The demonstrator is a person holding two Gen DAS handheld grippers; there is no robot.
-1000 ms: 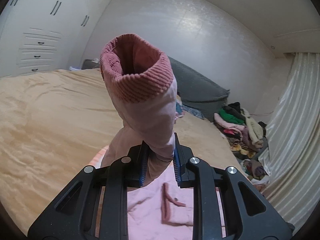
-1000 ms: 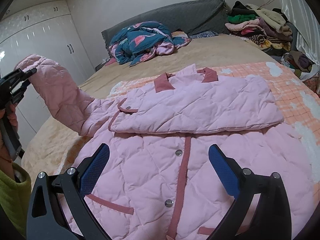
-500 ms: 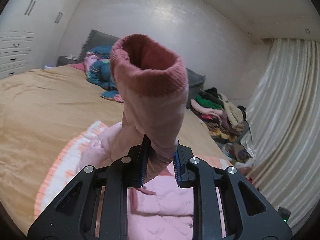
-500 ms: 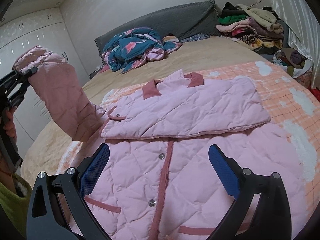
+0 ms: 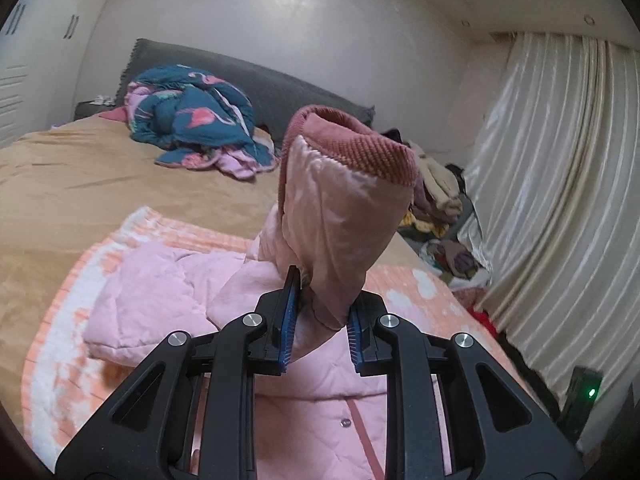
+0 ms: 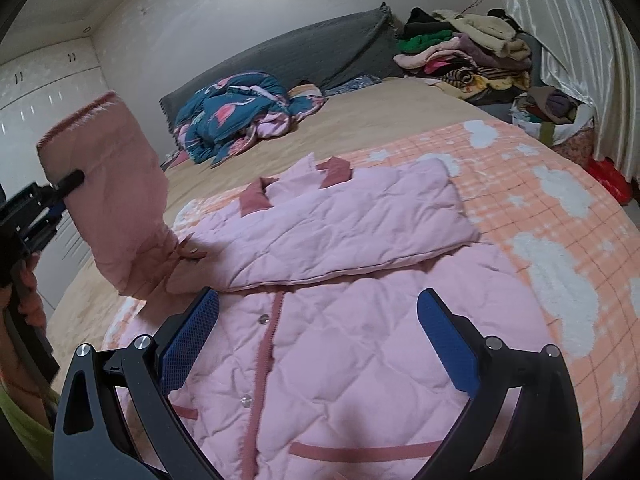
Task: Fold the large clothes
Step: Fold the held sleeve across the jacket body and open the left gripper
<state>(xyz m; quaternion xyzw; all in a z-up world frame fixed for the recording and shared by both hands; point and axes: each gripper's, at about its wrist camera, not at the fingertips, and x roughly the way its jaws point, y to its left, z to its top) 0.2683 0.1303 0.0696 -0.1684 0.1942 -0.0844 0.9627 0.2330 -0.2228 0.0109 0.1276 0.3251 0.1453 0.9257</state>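
Observation:
A pink quilted jacket (image 6: 352,360) with dark pink trim lies front up on an orange checked blanket (image 6: 560,216) on the bed. Its far sleeve (image 6: 340,228) is folded flat across the chest. My left gripper (image 5: 320,320) is shut on the near sleeve (image 5: 340,224), held upright with its ribbed cuff (image 5: 360,148) on top. In the right wrist view that sleeve (image 6: 116,200) stands at the jacket's left edge, with the left gripper (image 6: 60,188) pinching it. My right gripper (image 6: 316,320) is open and empty above the jacket's button line.
A crumpled teal flamingo quilt (image 6: 240,116) lies at the head of the tan bed (image 5: 60,184) by a grey headboard (image 6: 320,56). A pile of clothes (image 6: 472,52) sits at the far right beside curtains (image 5: 552,184). White wardrobes (image 6: 40,96) stand on the left.
My left gripper has swung the raised sleeve from out over the bed in toward the jacket's body. The right gripper has stayed open over the jacket.

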